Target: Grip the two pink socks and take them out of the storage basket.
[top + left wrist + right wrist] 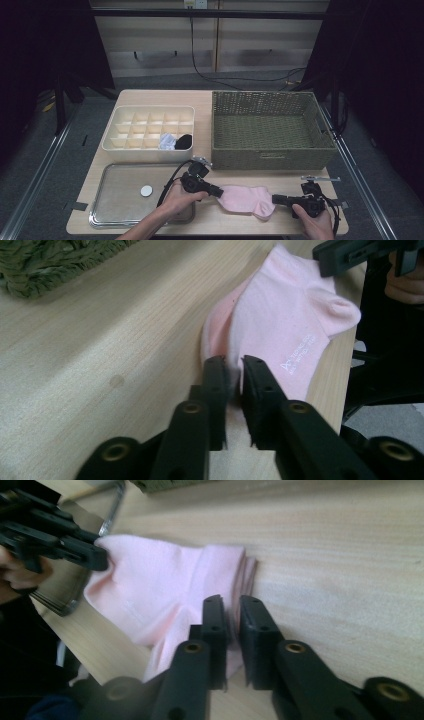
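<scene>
The sock (246, 199) is stretched along the table's near edge, its long axis running between the left gripper (218, 191) and right gripper (274, 199), each nearly closed, pinching one end.

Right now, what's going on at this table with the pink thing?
A person is working a pair of pink socks lying flat at the table's near edge, with a two-jaw gripper in each hand. The left gripper pinches one end and the right gripper pinches the other. Behind them, the divided organizer already holds a white and a black bundle, the wicker basket stands beside it, and a metal tray lies at the left.
</scene>
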